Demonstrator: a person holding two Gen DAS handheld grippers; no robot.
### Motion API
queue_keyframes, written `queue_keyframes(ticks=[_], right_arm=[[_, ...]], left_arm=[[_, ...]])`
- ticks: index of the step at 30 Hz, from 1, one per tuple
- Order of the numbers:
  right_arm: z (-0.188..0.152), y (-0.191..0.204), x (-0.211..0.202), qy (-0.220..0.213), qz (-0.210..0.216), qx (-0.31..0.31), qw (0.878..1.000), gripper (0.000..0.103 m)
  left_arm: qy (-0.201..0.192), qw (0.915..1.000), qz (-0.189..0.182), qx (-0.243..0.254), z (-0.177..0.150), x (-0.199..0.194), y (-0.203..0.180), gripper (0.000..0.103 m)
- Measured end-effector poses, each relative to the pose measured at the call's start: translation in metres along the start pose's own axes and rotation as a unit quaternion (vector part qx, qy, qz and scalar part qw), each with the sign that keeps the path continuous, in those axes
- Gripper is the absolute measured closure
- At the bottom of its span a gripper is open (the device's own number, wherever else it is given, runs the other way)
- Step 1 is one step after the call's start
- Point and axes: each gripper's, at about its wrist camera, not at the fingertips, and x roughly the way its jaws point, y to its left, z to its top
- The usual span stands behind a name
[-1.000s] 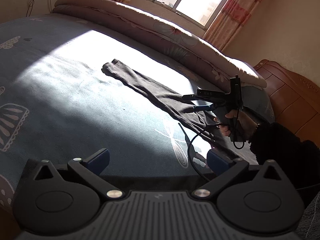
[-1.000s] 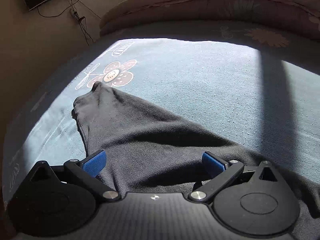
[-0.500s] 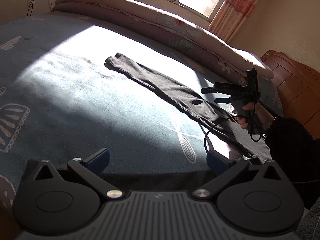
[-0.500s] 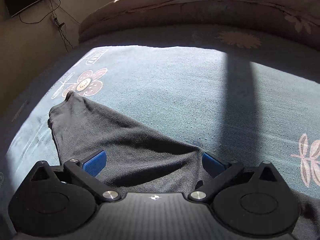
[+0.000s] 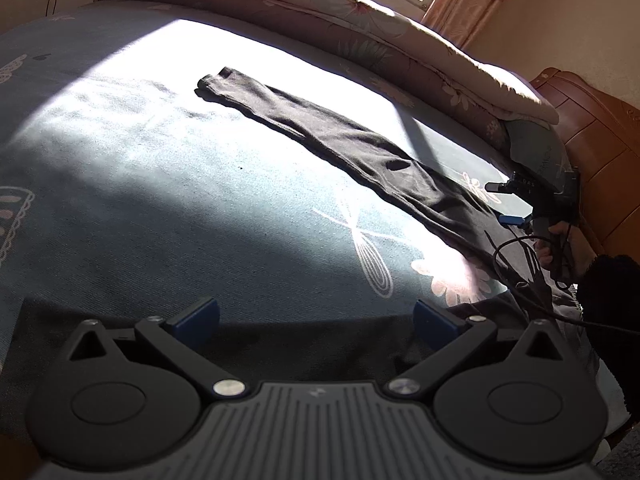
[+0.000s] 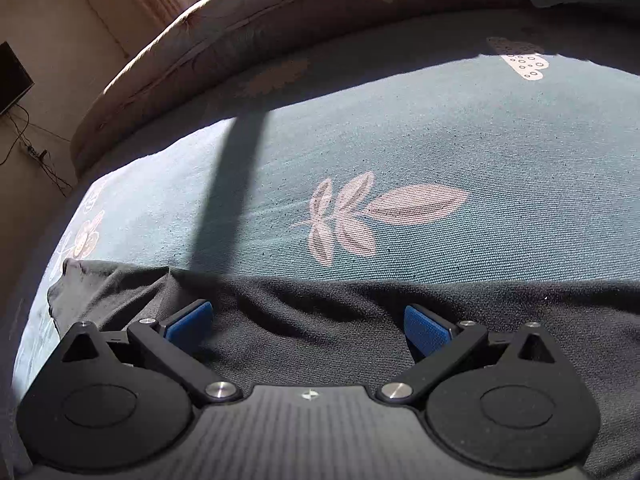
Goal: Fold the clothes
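A long dark garment (image 5: 340, 140) lies stretched in a narrow strip across the blue patterned bedspread (image 5: 160, 184), from the far left toward the near right edge. My left gripper (image 5: 316, 316) is open over the near end of the dark cloth, nothing between its blue pads. In the left wrist view the right gripper (image 5: 508, 204) is held in a hand (image 5: 560, 240) at the right, above the garment's wide end. In its own view the right gripper (image 6: 308, 324) is open just over the dark cloth (image 6: 320, 320), gripping nothing.
A rolled floral quilt (image 5: 360, 12) runs along the bed's far side under a window. A wooden headboard (image 5: 600, 128) stands at the right. A black cable (image 5: 516, 276) trails from the right gripper. A wall-mounted screen (image 6: 12, 80) hangs at the left.
The right gripper has moved right along the garment, from its middle toward the wide end by the headboard. The left wrist view has tilted down and shifted; both grippers remain open.
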Motion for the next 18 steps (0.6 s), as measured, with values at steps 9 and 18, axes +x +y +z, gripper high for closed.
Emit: queue_keyframes(ticks=[9,18], right_arm=[[-0.005,0.009,-0.054,0.037,-0.006,-0.039,0.999,0.000],[-0.052,-0.052,-0.140,0.051,-0.035,-0.034,0.997,0.000]], left_arm=[[0.003,0.9989,-0.007,0.046,0.001,-0.003,-0.034,0.000],[0.015,0.9959,-0.032,0.083,-0.003,0.000,-0.077,0.000]])
